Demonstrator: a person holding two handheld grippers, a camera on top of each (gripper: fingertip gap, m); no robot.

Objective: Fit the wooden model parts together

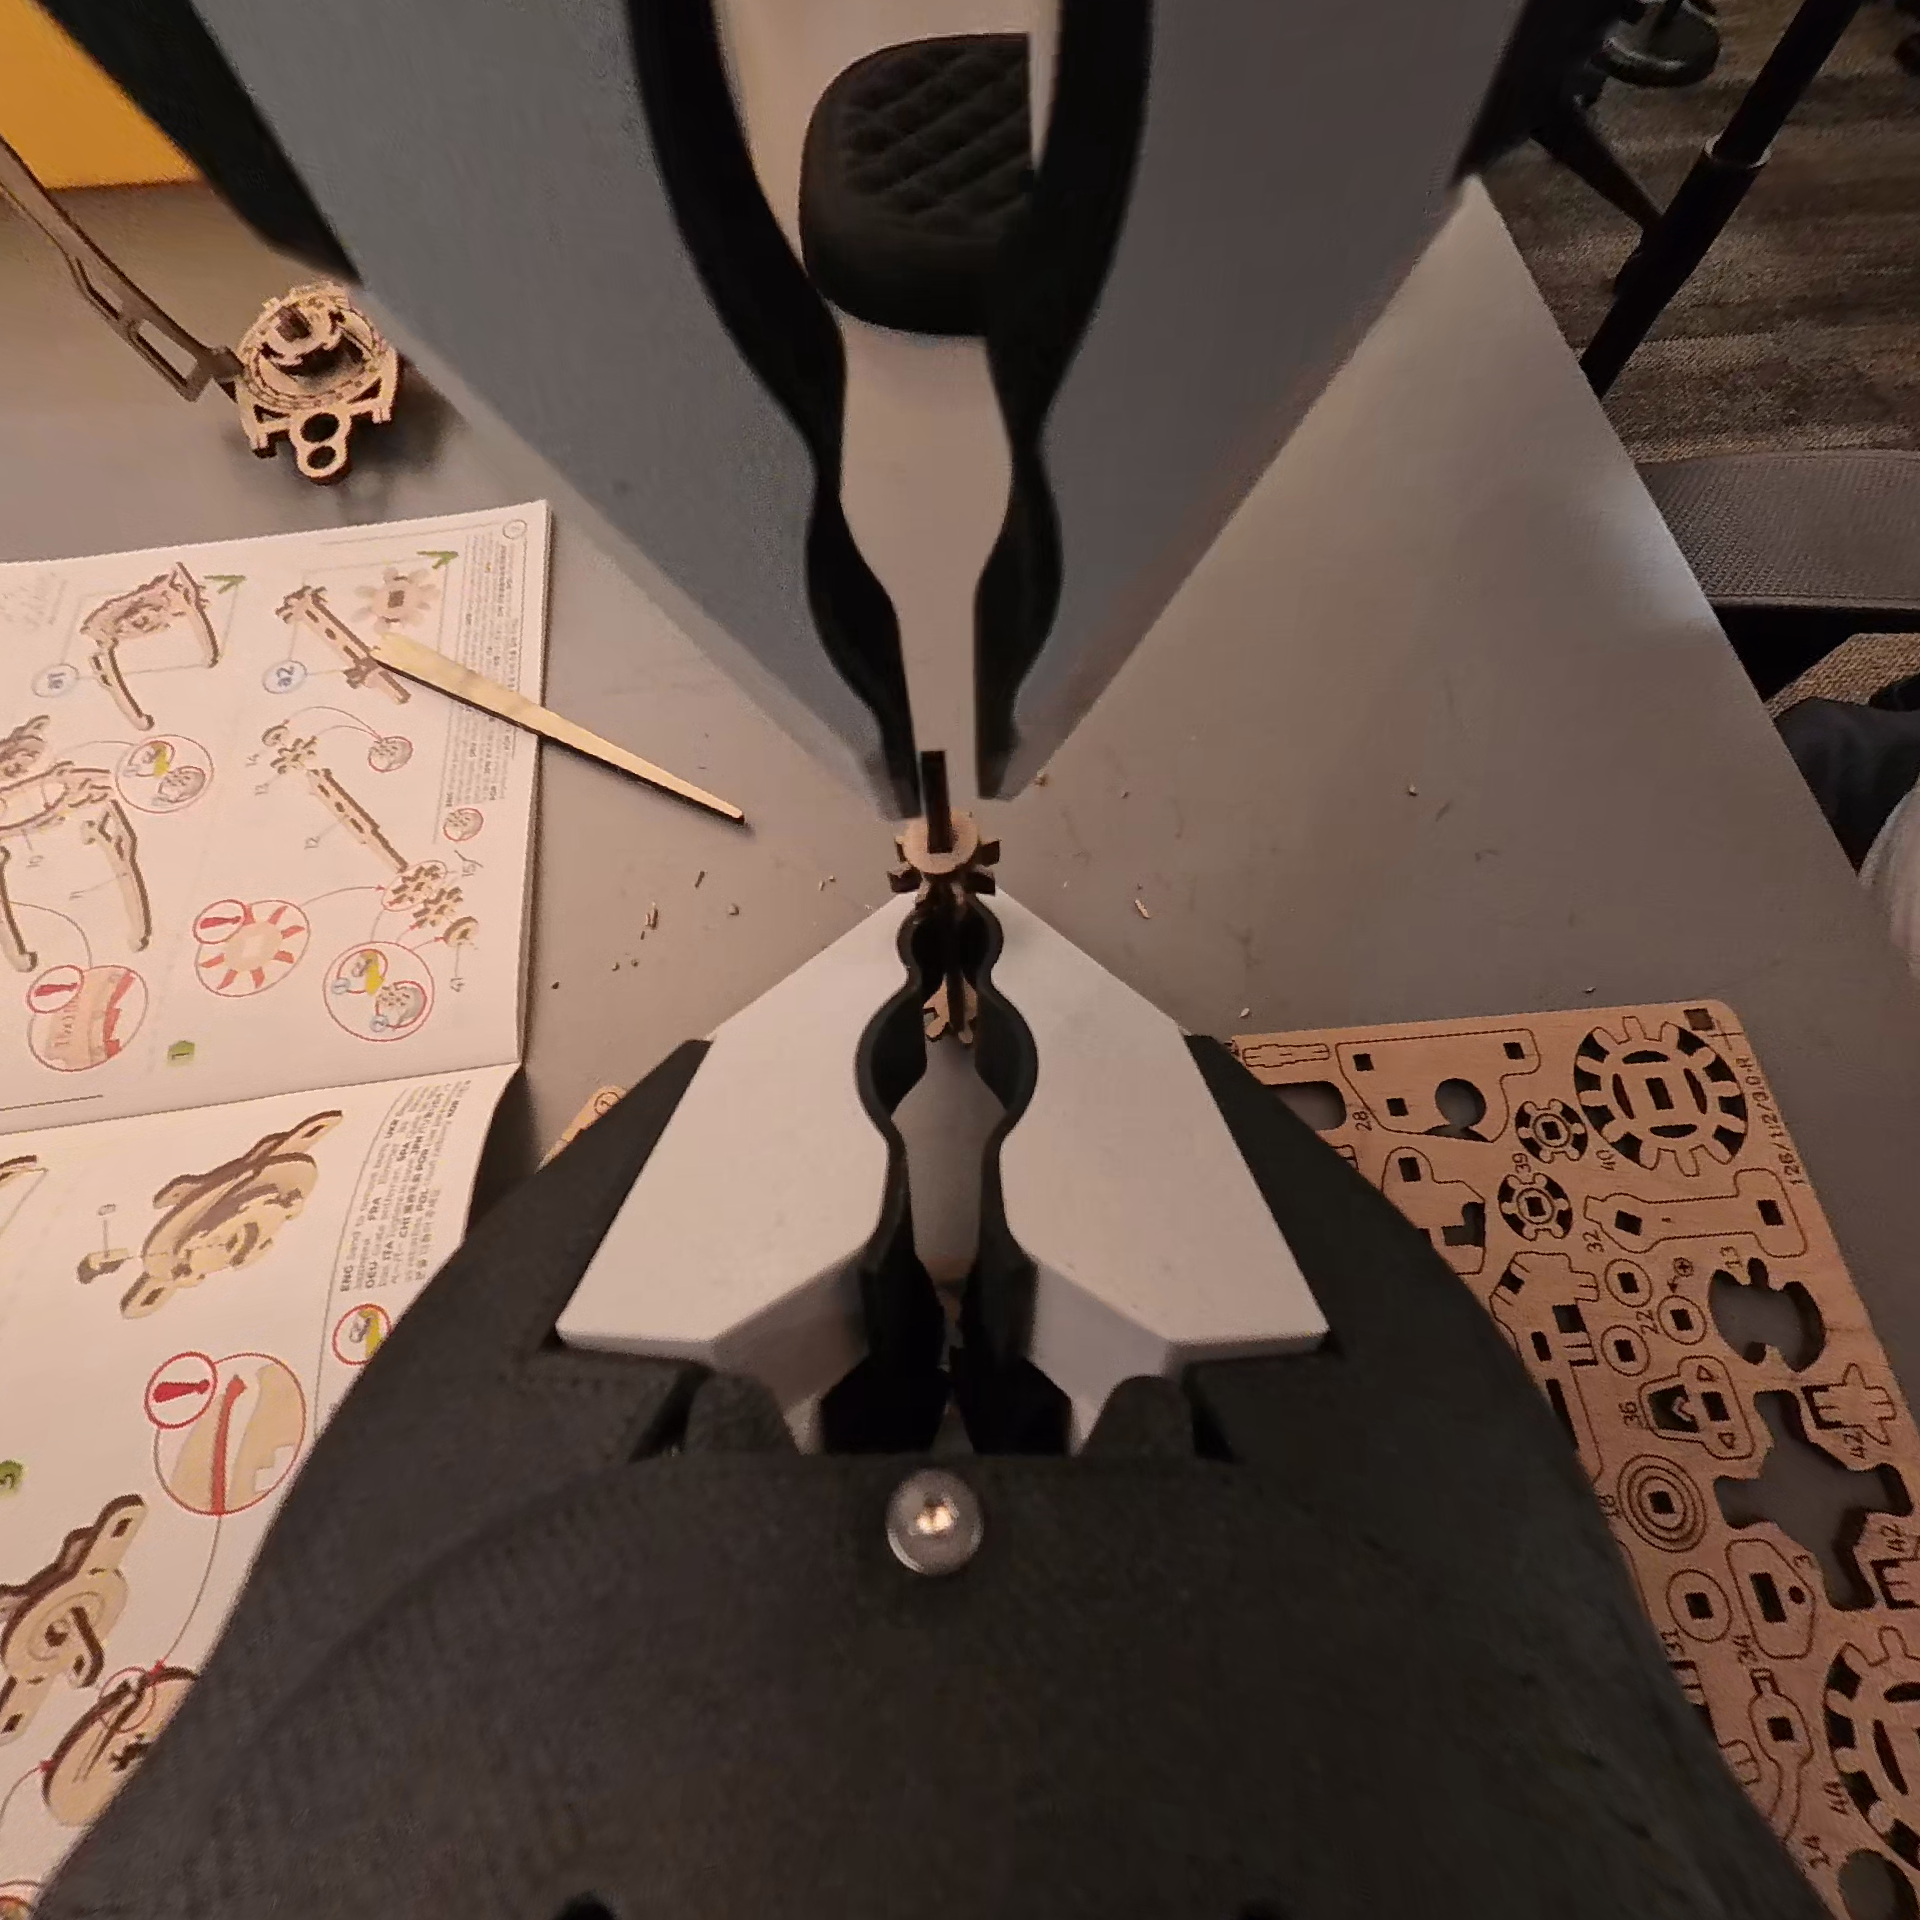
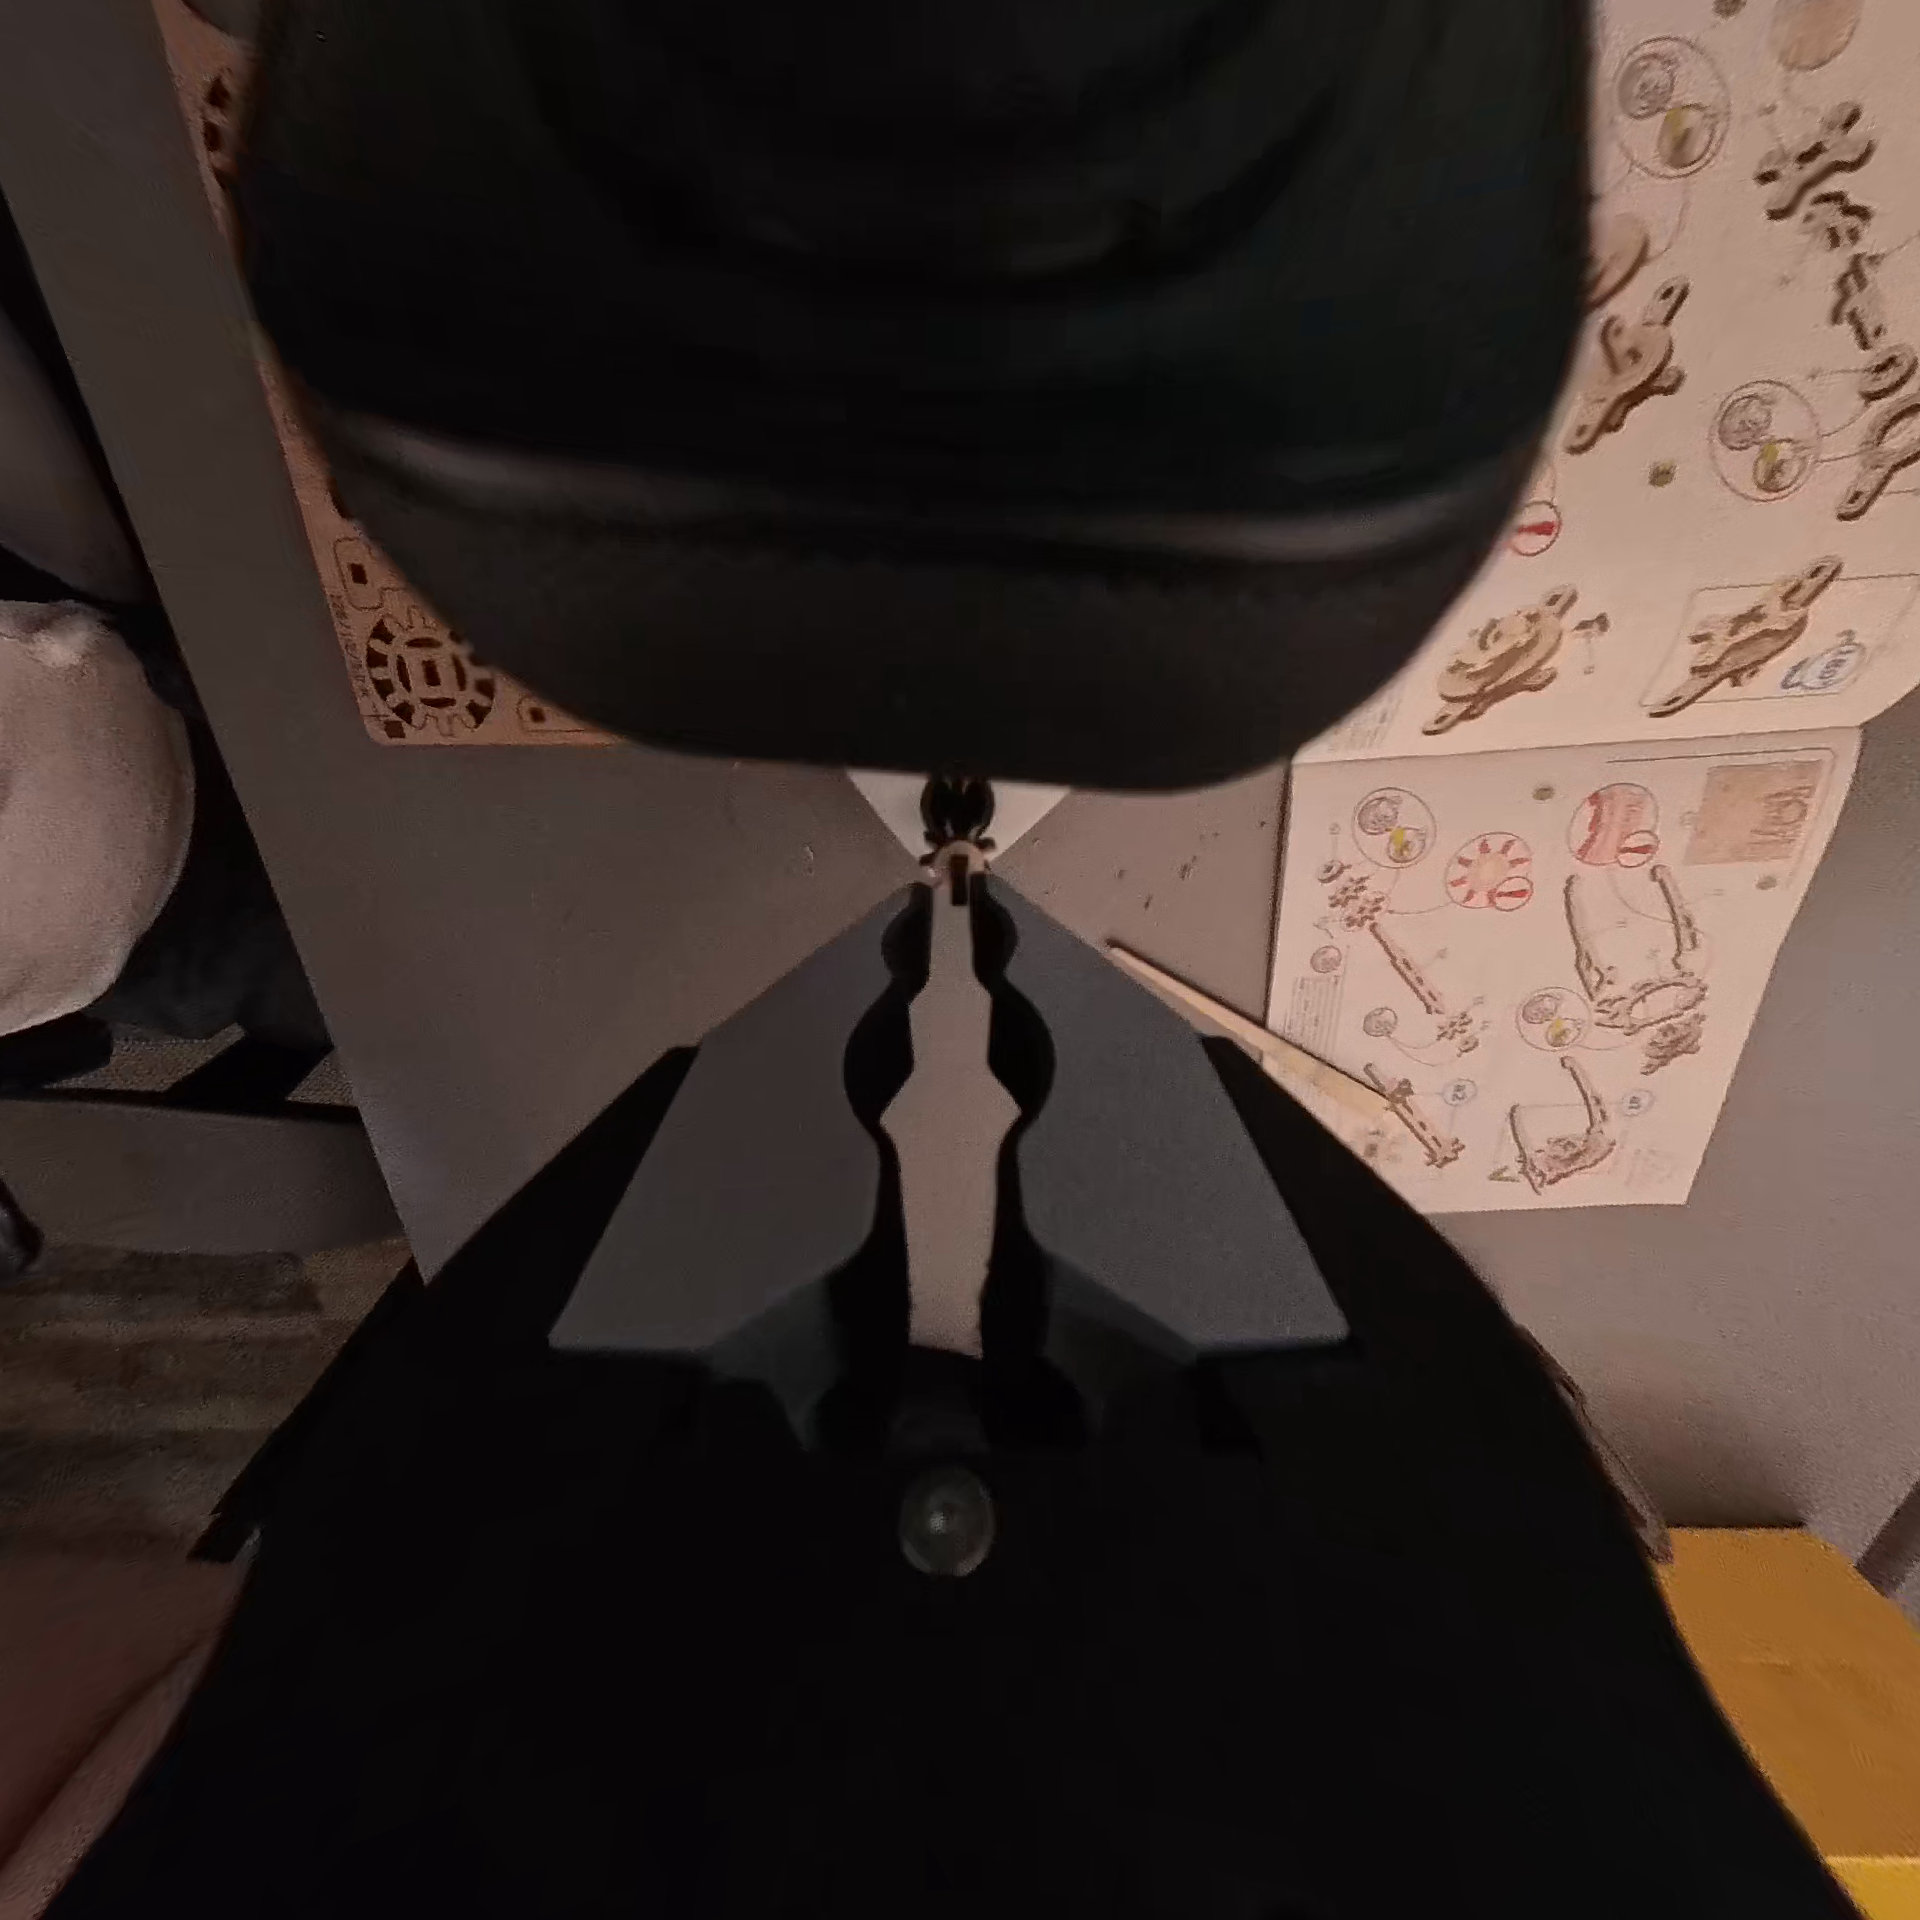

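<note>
The left gripper (image 1: 943, 914) pinches a small wooden gear-and-axle assembly (image 1: 940, 868) above the worktop (image 1: 1351, 779); the right gripper (image 1: 935, 790) holds its jaws slightly spread around the axle tip. Light, thin, probably brittle: grip the axle, not the teeth.

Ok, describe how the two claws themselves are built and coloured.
Both match: the left claw has a black textured body, a silver screw, pale grey wedge fingers and wavy black inner pads. The right claw looks the same, more shadowed. No cables or sleeves show.
</note>
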